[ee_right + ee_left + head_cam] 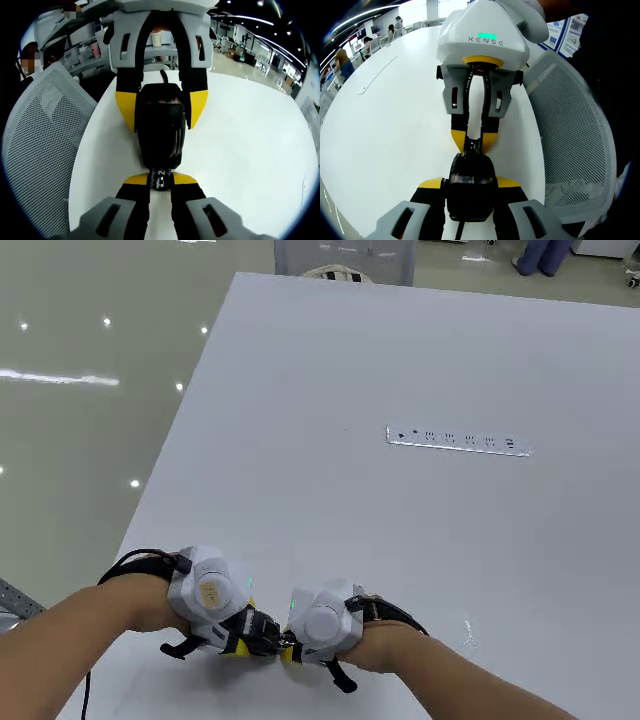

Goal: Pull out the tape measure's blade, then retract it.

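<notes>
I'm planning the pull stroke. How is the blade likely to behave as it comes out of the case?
The blade looks like a thin printed strip, so it will probably flex and sag once long. The right gripper pinches only its short tip, so it might slip free. It feeds from the compact case, so it likely springs back if released.
</notes>
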Motion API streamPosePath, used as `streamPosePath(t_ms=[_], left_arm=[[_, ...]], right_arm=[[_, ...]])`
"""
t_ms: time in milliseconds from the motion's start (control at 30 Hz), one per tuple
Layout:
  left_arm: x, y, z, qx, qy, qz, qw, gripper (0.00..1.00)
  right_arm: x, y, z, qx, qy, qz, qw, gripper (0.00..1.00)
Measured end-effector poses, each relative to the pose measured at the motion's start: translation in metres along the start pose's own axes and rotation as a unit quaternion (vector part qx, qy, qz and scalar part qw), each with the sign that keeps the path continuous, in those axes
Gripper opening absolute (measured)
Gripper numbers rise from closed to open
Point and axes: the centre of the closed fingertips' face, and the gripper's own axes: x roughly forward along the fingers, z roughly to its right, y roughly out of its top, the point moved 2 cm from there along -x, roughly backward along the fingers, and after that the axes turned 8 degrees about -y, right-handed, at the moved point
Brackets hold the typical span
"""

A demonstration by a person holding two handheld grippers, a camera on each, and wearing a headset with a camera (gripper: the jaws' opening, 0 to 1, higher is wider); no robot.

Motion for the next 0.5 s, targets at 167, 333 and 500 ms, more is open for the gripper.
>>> streamPosePath(t_ms=[167, 333, 500], left_arm=[[0.0002, 0.0005, -0.0001, -0.001, 0.0, 0.003, 1.0, 0.34], [-0.0003, -0.0001, -0.0002, -0.002, 0.0, 0.004, 1.0, 0.34], [-0.0009, -0.0005, -0.0004, -0.005, 0.001, 0.006, 1.0, 0.34]], right_arm=[[-0.0014, -0.0001, 0.0, -0.001, 0.0, 0.0, 1.0, 0.14], [-0.003, -0.0008, 0.0002, -0.002, 0.0, 0.004, 1.0, 0.14], [-0.006, -0.0029, 0.0032, 0.036, -0.001, 0.03, 0.9989, 0.14]])
